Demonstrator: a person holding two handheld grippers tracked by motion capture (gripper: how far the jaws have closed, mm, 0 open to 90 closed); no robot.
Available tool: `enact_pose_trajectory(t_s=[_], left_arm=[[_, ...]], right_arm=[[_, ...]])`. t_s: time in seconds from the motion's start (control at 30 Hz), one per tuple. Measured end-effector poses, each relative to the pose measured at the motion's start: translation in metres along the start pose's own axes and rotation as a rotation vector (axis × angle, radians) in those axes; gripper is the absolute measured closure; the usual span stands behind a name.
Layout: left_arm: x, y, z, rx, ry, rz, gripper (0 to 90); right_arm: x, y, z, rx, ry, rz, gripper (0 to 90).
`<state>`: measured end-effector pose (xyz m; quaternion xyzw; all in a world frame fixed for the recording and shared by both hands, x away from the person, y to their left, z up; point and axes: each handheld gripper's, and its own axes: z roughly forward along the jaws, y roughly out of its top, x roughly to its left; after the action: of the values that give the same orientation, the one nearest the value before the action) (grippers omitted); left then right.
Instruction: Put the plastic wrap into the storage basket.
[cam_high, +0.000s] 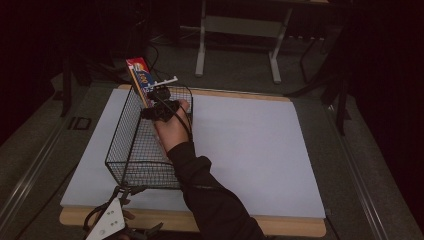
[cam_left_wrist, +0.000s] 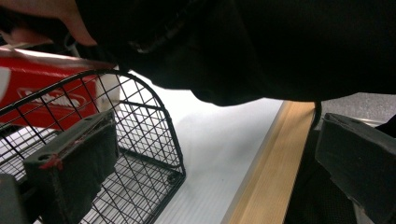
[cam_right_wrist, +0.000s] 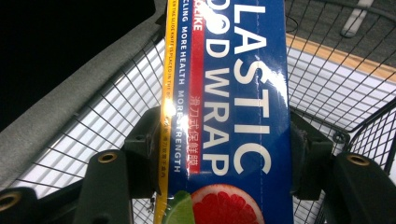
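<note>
wrap box going into the basket

right arm stretched forward over the basket (cam_high: 131, 150), right gripper (cam_high: 159, 102) clamped on the wrap box (cam_right_wrist: 229, 116), which sticks up at the far end. left gripper (cam_high: 117, 212) at the near rim, jaws apart, holding nothing.

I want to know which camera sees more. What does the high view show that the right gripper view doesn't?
High view: the whole white table top, the person's sleeve, and the left hand-held gripper at the wire basket's near end.

Right gripper view: the box's words, PLASTIC FOOD WRAP, a grapefruit picture, and both pads pressing its sides.

Both: the right hand-held gripper holding the plastic wrap box over the wire basket.
</note>
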<state>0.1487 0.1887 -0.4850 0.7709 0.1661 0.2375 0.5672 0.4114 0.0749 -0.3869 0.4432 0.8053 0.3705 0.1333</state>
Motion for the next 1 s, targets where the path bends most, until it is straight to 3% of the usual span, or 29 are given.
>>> enact_pose_trajectory(t_s=[0.2, 0.5, 0.77, 1.0], left_arm=[[0.000, 0.000, 0.000, -0.001, 0.008, 0.005, 0.0], [-0.001, 0.000, 0.001, 0.007, 0.000, 0.006, 0.0], [0.000, 0.000, 0.001, 0.011, -0.001, 0.004, 0.0], [-0.001, -0.001, 0.002, 0.016, -0.008, 0.003, 0.0]], right_arm=[[-0.004, -0.012, 0.013, 0.040, -0.009, 0.000, 39.8], [0.001, -0.025, 0.025, 0.098, -0.012, -0.017, 39.1], [-0.005, -0.037, 0.039, 0.159, -0.020, -0.037, 38.5], [-0.007, -0.037, 0.037, 0.149, 0.003, -0.057, 32.8]])
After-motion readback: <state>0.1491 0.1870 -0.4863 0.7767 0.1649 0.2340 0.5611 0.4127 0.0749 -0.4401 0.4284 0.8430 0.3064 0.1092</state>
